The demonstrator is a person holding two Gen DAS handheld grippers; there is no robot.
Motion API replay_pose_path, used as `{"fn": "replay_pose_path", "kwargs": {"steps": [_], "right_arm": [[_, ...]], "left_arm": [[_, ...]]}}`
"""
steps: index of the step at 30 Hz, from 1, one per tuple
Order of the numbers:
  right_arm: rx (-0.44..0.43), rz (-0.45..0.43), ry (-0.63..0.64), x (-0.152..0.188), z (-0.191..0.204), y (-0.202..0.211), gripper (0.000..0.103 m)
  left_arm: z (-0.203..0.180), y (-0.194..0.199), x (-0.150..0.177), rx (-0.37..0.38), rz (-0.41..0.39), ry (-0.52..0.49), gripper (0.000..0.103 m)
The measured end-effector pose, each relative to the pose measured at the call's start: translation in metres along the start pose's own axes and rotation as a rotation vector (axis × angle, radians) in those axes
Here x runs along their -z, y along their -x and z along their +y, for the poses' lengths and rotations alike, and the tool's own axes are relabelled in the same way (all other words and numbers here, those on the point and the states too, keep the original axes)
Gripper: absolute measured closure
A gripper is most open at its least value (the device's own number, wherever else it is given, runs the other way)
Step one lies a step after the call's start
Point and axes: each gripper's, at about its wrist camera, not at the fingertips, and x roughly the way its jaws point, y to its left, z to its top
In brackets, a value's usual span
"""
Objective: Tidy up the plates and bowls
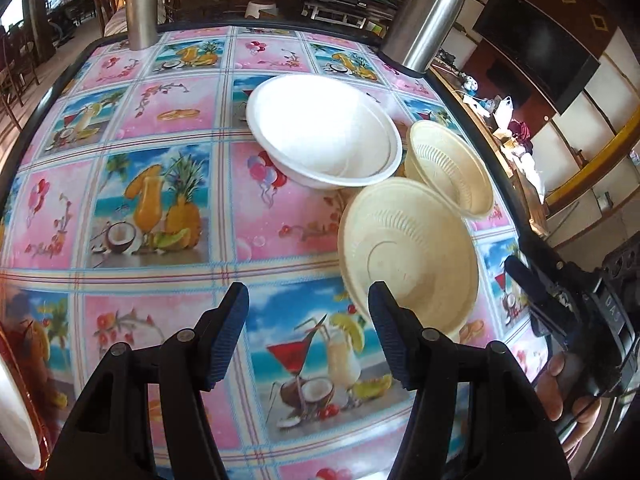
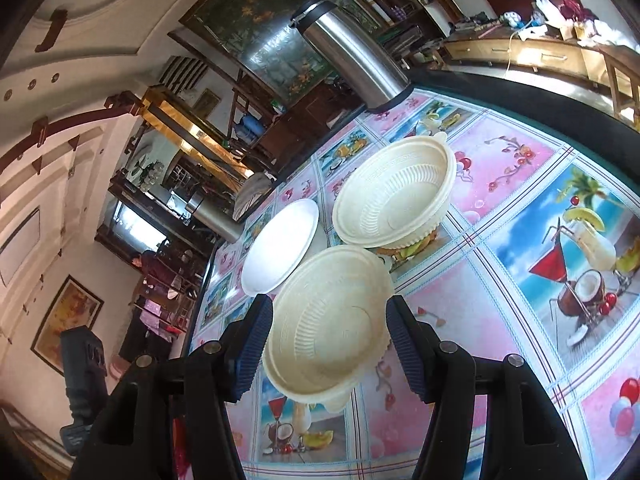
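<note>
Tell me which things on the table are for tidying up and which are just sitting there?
For the job:
- white bowls, stacked
- near cream bowl
- far cream bowl
- white dish at the left edge

Just sitting there:
- tall steel flask
- steel jug
- tablecloth
- clutter on the sideboard

The tablecloth (image 1: 168,216) looks like glossy, smooth plastic. The cream bowls (image 2: 332,320) are matt with ribbed walls, the white bowls (image 1: 324,132) smooth. The flasks (image 1: 428,16) are shiny brushed metal.
</note>
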Motion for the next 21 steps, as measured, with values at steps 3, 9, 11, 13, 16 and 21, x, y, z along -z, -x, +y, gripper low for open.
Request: {"fn": "replay_pose_path", "kwargs": {"steps": [3, 9, 11, 13, 16, 21], "right_arm": [[0.056, 0.117, -0.018, -0.023, -0.005, -0.024, 0.040], [0.076, 0.266, -0.058, -0.041, -0.017, -0.064, 0.041], [0.054, 0.275, -0.060, -0.044, -0.020, -0.071, 0.042], [0.027, 0.281, -0.057, -0.044, -0.024, -0.074, 0.043], [0.017, 0.300, -0.053, -0.045, -0.032, -0.080, 0.043], [0.014, 0.335, -0.034, -0.040, -0.037, -0.083, 0.043]], "left_arm": [[-0.001, -0.013, -0.015, 0.046, 0.020, 0.031, 0.042], [-0.001, -0.038, -0.029, 0.120, 0.078, 0.074, 0.042], [0.001, -0.040, -0.029, 0.139, 0.081, 0.083, 0.042], [0.003, -0.039, -0.030, 0.151, 0.072, 0.095, 0.042], [0.000, -0.039, -0.027, 0.163, 0.071, 0.081, 0.042], [-0.005, -0.048, -0.019, 0.220, 0.111, 0.064, 0.042]]}}
